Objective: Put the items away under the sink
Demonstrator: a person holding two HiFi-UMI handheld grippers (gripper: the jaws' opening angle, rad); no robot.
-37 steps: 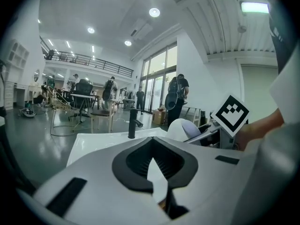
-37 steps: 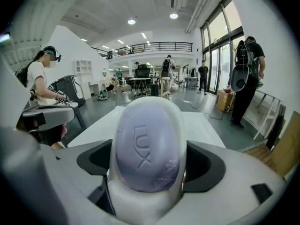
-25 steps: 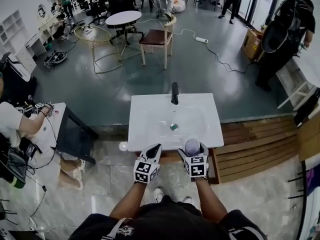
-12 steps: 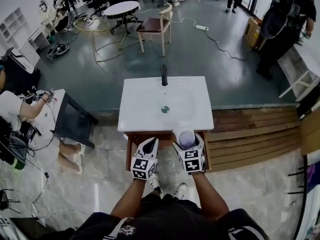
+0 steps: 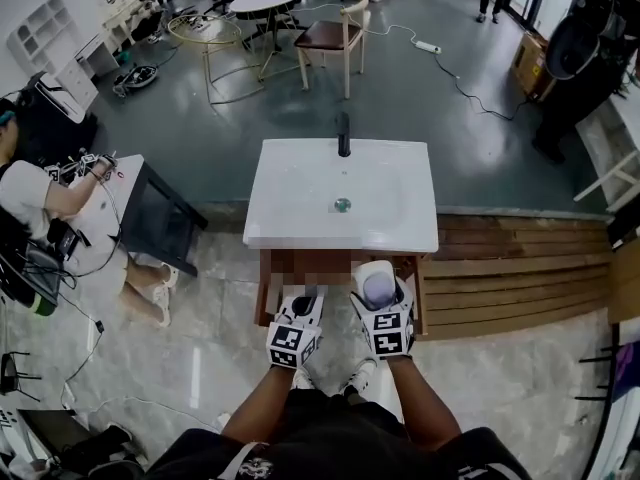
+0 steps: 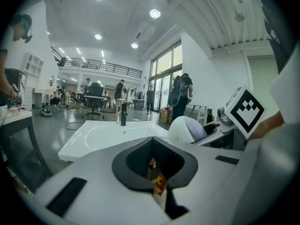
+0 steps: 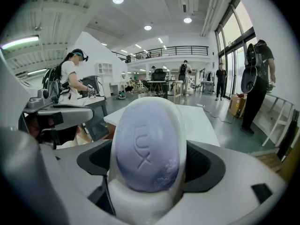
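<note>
The white sink [image 5: 300, 203] with its black tap [image 5: 344, 133] stands on a wooden cabinet [image 5: 268, 288] straight ahead. My right gripper [image 5: 378, 296] is shut on a white bottle with a lilac cap [image 5: 377, 286], held in front of the cabinet below the sink's front edge. In the right gripper view the bottle [image 7: 147, 149] fills the space between the jaws of my right gripper [image 7: 147, 172], cap facing the camera. My left gripper [image 5: 303, 308] hangs beside it on the left, shut with nothing in it. The left gripper view shows the left gripper [image 6: 154, 150] closed and the bottle [image 6: 187, 129] off to the right.
A wooden deck [image 5: 520, 268] runs to the right of the cabinet. On the left a person sits at a low black table [image 5: 160, 228]. Beyond the sink are a chair [image 5: 335, 36], a round table [image 5: 262, 0], a floor cable [image 5: 470, 93] and a standing person [image 5: 575, 63].
Both grippers have come down from the sink's front edge to in front of the cabinet below it, the bottle still in the right one. The head view has pulled back.
</note>
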